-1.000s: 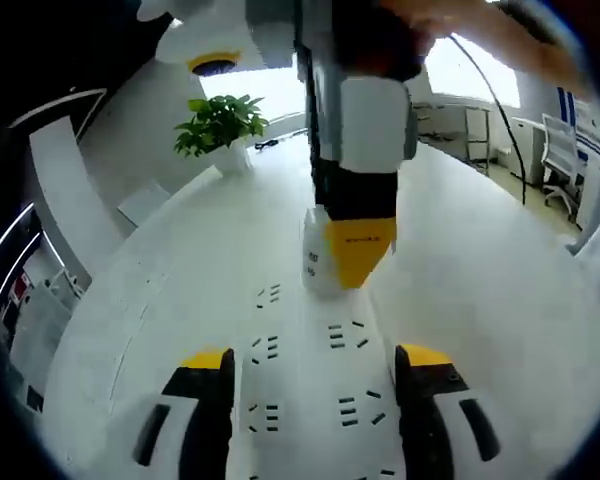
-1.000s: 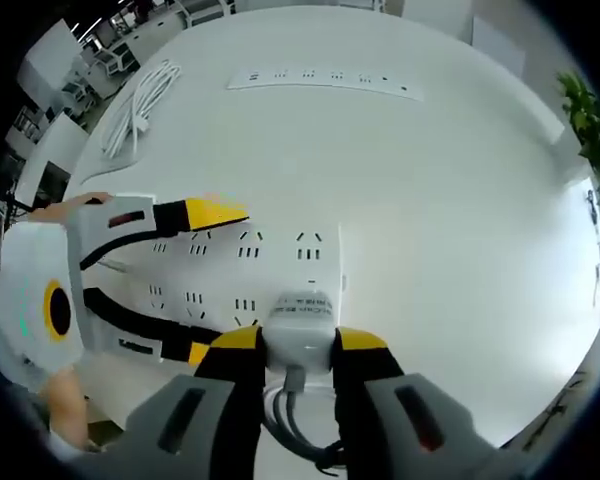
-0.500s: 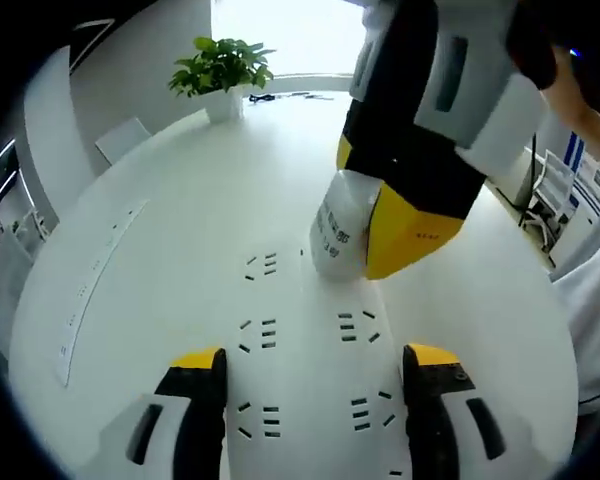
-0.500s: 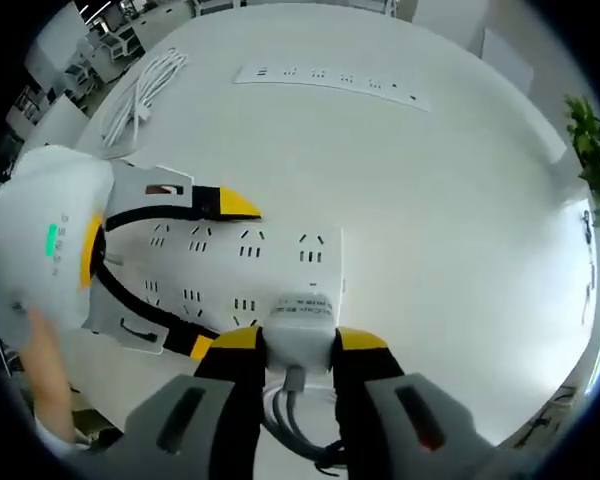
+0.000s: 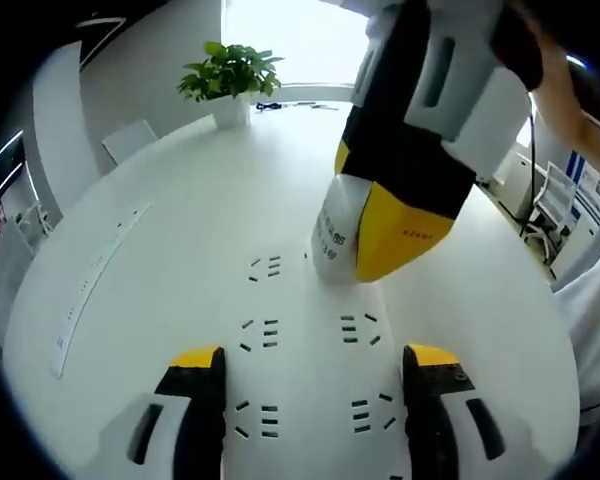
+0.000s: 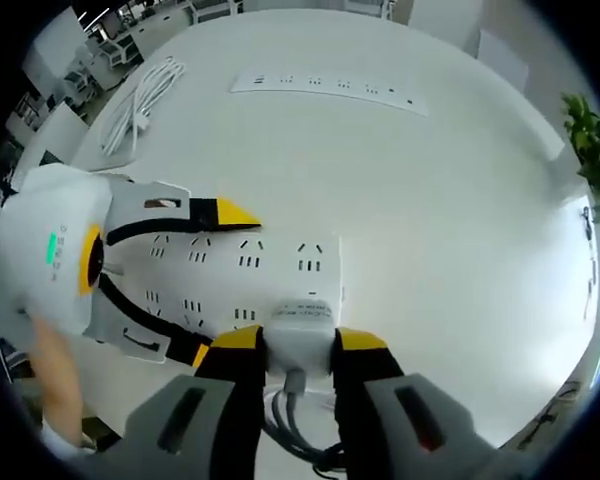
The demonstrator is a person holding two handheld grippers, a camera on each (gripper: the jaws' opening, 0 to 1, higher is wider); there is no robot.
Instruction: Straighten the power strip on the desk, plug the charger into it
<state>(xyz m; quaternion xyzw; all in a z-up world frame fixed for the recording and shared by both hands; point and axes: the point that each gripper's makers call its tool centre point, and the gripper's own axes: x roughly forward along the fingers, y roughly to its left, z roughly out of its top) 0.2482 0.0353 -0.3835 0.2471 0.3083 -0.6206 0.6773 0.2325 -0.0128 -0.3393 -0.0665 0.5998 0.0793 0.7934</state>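
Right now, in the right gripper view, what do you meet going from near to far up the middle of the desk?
Right tongs shut on the white block charger → wide white power strip with two rows of sockets → bare white desk → long slim white power strip at the far edge.

right gripper [image 6: 288,352] clamping charger [image 6: 301,326], at power strip [image 6: 242,270], left gripper [image 6: 205,282] astride

Power strip [image 5: 300,350]: white, with dark socket slots; charger [image 6: 300,335]: white, grey printed lettering on its side. Worktop [image 6: 460,200]: plain white. Left tool [image 5: 310,372] and right tool [image 6: 290,340]: black and white bodies, yellow tips; potted plant [image 5: 230,72]: green leaves, white pot.
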